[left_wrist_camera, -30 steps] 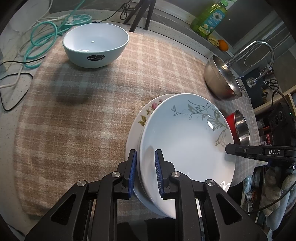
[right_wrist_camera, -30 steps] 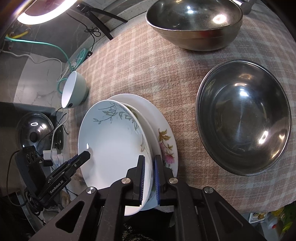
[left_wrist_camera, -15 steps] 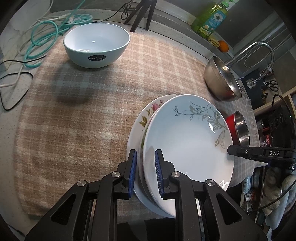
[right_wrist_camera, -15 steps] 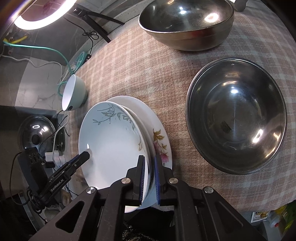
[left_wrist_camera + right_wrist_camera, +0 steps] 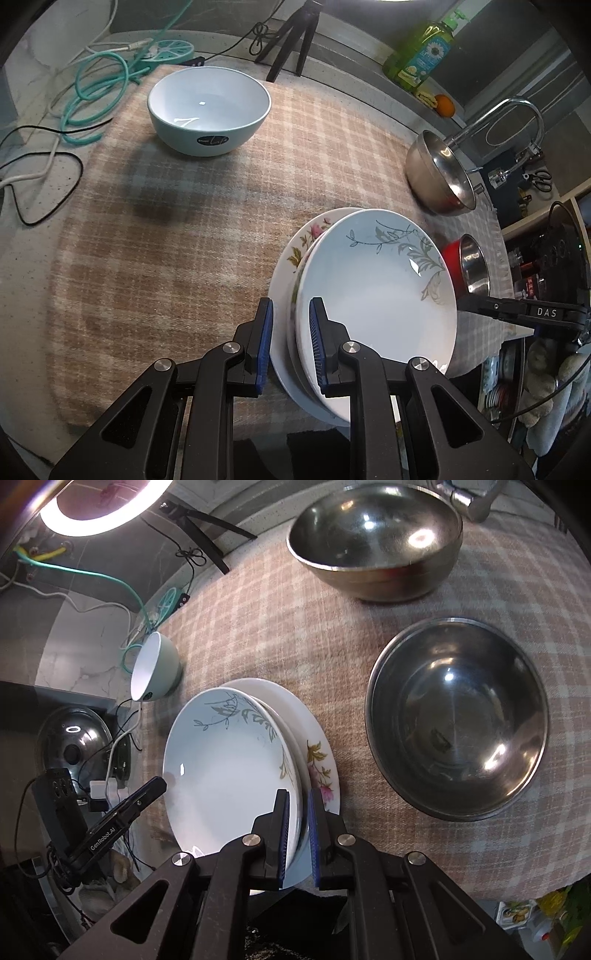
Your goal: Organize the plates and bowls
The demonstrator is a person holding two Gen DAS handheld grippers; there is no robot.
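A white plate with grey-green leaves [image 5: 376,295] [image 5: 225,775] lies on top of a flowered plate [image 5: 295,251] [image 5: 317,753]; another rim shows between them. My left gripper [image 5: 291,325] is shut across the near rim of this stack, one blue pad under the flowered plate, the other on the leaf plate. The right gripper [image 5: 298,805] is shut on the stack's opposite rim; whether the flowered plate is inside that grip is unclear. Each gripper's black finger shows at the far rim in the other view. A mint bowl [image 5: 208,110] [image 5: 155,668] stands upright at the cloth's far corner.
A checked cloth [image 5: 184,258] covers the counter. Two steel bowls [image 5: 458,720] [image 5: 373,542] sit right of the plates, the farther one by the faucet [image 5: 517,110]. Cables [image 5: 92,92], a tripod [image 5: 291,37] and a soap bottle [image 5: 421,55] line the back. A pot lid [image 5: 74,734] lies off the cloth.
Both grippers keep their hold on the plates. The stack and the bowls have only drifted slightly in both views.
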